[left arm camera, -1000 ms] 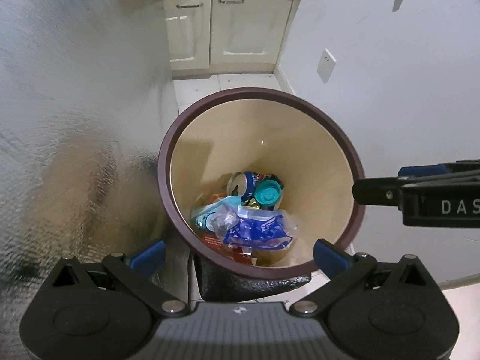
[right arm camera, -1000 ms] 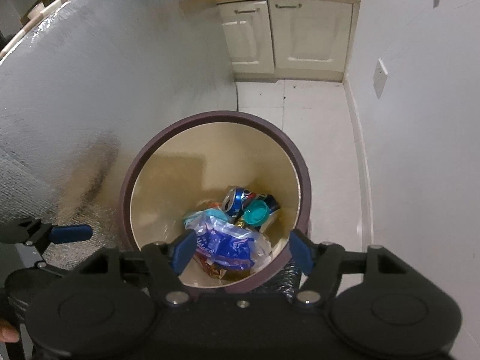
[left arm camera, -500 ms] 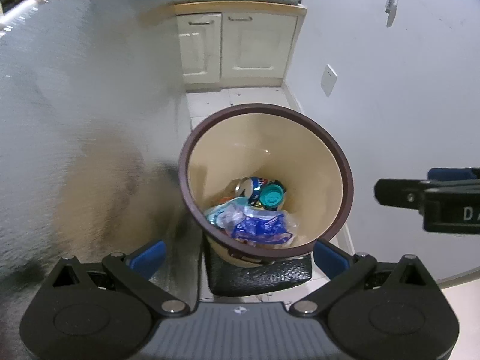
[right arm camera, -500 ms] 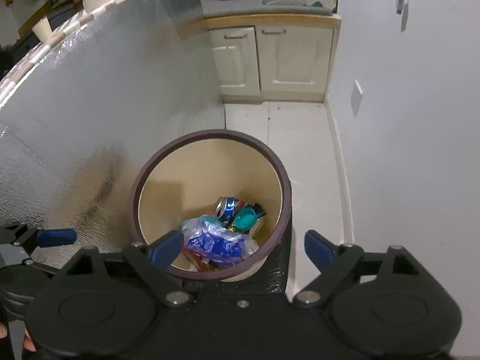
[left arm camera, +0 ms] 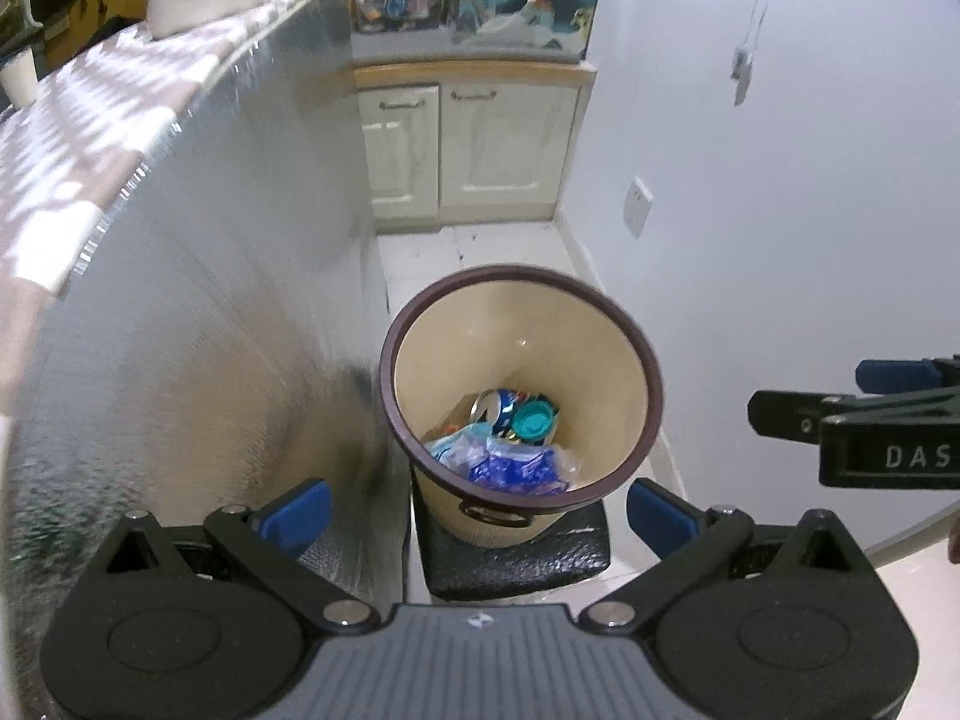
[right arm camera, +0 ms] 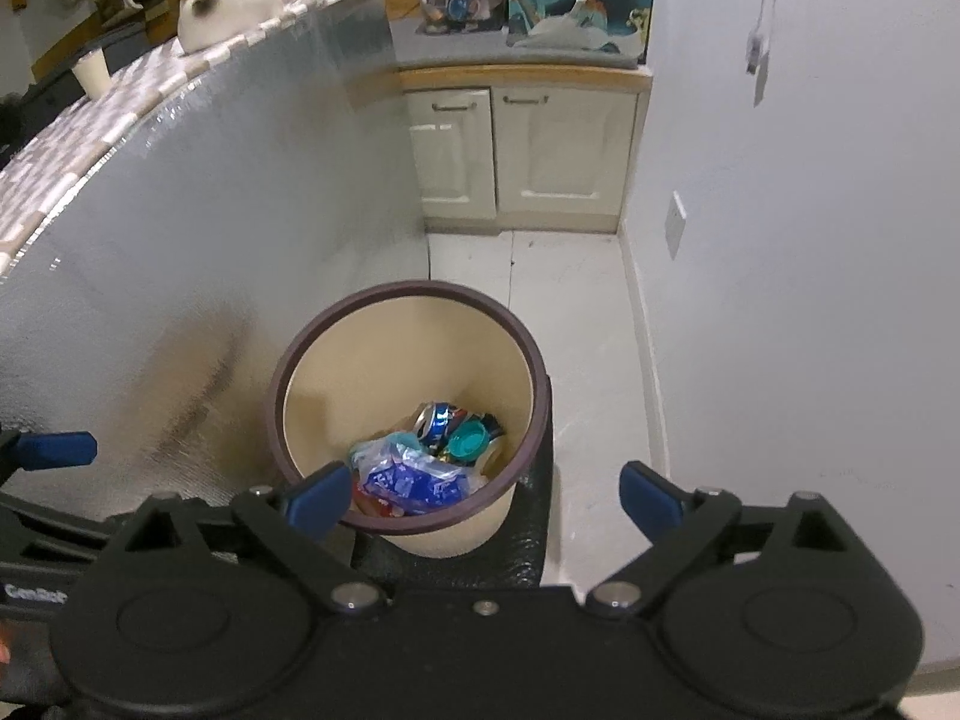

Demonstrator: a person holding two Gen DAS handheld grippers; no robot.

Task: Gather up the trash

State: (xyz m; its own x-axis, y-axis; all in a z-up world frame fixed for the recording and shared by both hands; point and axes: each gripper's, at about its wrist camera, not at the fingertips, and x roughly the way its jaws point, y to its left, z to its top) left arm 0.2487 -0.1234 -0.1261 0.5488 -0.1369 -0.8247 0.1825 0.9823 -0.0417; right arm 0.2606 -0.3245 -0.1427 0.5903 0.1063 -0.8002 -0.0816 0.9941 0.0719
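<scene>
A beige trash bin with a dark brown rim (left arm camera: 522, 276) (right arm camera: 408, 289) stands on a black block on the floor. Inside lie a blue and clear plastic wrapper (left arm camera: 510, 465) (right arm camera: 414, 474), a crushed blue can (left arm camera: 498, 405) (right arm camera: 438, 417) and a teal lid (left arm camera: 531, 420) (right arm camera: 468, 441). My left gripper (left arm camera: 477, 507) hangs open above the bin's near edge, holding nothing. My right gripper (right arm camera: 486, 495) is above the bin too, its jaws opening wide and empty. The right gripper's fingers (left arm camera: 840, 405) show at the right edge of the left wrist view.
A silver textured counter side (left arm camera: 198, 300) (right arm camera: 198, 222) curves along the left. Cream cabinets (left arm camera: 468, 150) (right arm camera: 522, 156) stand at the back, a white wall (left arm camera: 780, 210) on the right. A white cat-shaped teapot (right arm camera: 231, 3) rests on the checked countertop. White floor tiles (right arm camera: 588, 312) lie beyond the bin.
Both grippers have risen and drawn back from the bin, which now looks smaller and lower in both views. The right gripper's jaws have spread wider. The trash stays in the bin.
</scene>
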